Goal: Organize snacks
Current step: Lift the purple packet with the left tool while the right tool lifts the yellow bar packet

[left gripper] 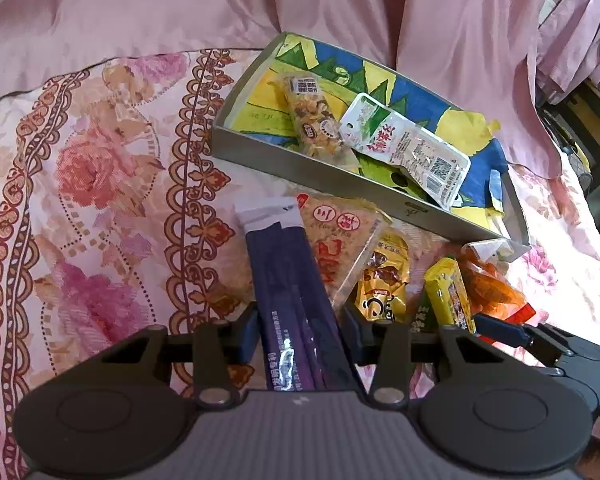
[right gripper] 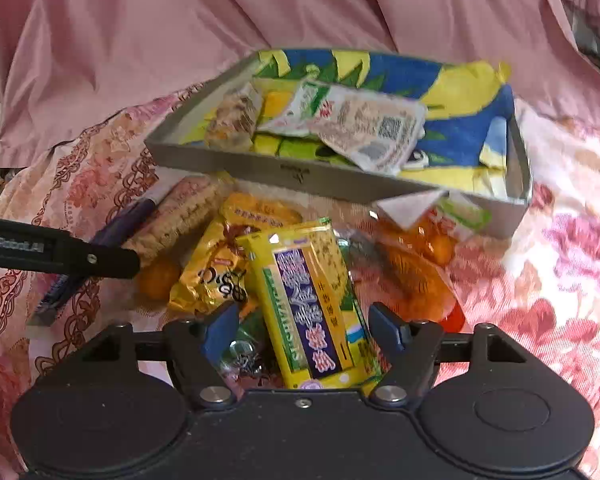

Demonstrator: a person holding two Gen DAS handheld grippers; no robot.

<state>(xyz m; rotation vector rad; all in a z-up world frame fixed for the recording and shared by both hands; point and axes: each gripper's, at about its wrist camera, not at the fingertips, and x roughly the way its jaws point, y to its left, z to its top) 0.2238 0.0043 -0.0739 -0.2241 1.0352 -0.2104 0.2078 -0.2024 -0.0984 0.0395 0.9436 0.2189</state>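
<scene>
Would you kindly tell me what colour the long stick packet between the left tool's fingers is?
Dark purple stick packet with a white end; clearest in the left wrist view.

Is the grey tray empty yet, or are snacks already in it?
Not empty. The grey tray holds a nut bar and a white sachet on its colourful liner; other snacks lie outside it.

QR codes are showing on the white packet [left gripper: 406, 148] and nut bar [left gripper: 314, 116] at upper centre. Chinese characters are running down the yellow packet [right gripper: 312, 308]; I cannot read them
</scene>
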